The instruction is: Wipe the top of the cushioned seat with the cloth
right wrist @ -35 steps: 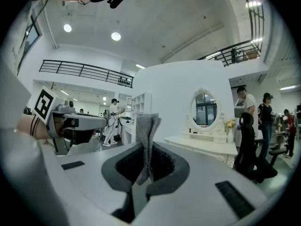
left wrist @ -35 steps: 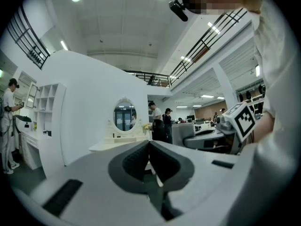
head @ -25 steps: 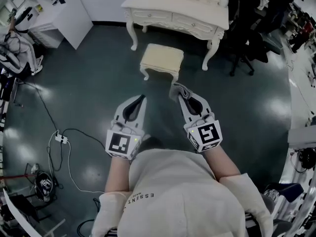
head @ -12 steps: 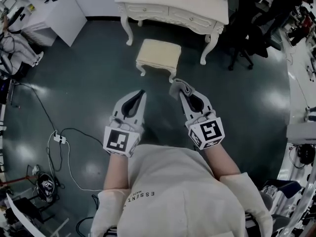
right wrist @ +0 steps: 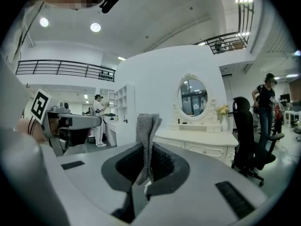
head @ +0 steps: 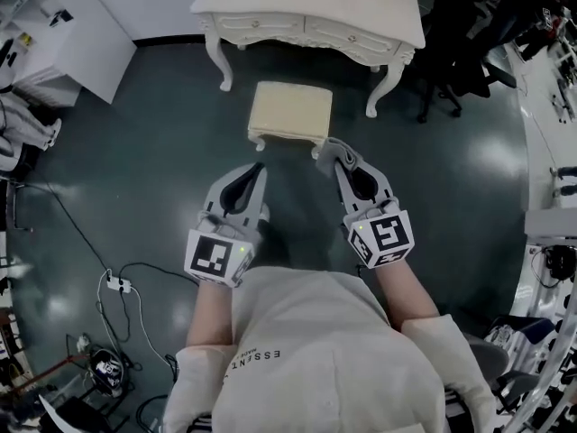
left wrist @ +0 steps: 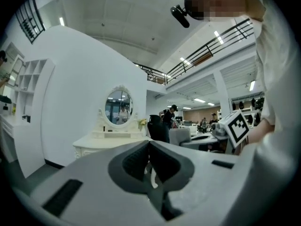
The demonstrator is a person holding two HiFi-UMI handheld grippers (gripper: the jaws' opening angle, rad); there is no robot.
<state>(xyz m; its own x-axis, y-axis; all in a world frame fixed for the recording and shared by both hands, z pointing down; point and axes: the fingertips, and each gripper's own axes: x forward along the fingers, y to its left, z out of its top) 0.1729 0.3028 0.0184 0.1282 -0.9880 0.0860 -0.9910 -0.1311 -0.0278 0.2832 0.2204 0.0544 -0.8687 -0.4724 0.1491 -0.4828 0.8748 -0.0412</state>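
The cream cushioned seat (head: 290, 111) stands on the dark floor in front of the white dressing table (head: 311, 16) in the head view. My right gripper (head: 335, 154) is shut on a folded grey cloth (head: 328, 150), held just short of the seat's near right corner. In the right gripper view the cloth (right wrist: 147, 132) sticks up between the jaws of that gripper (right wrist: 146, 173). My left gripper (head: 258, 168) is shut with nothing in it, below the seat's near edge. The left gripper (left wrist: 149, 166) points toward the dressing table (left wrist: 107, 142).
Black office chairs (head: 455, 57) stand right of the dressing table. A white cabinet (head: 63, 25) is at the far left. A power strip (head: 117, 284) and cables lie on the floor at the left. People stand in the background (right wrist: 266, 105).
The seat and dressing table have drawn closer in the head view. Both grippers stay shut in the same pose, and the cloth now reaches near the seat's near right corner.
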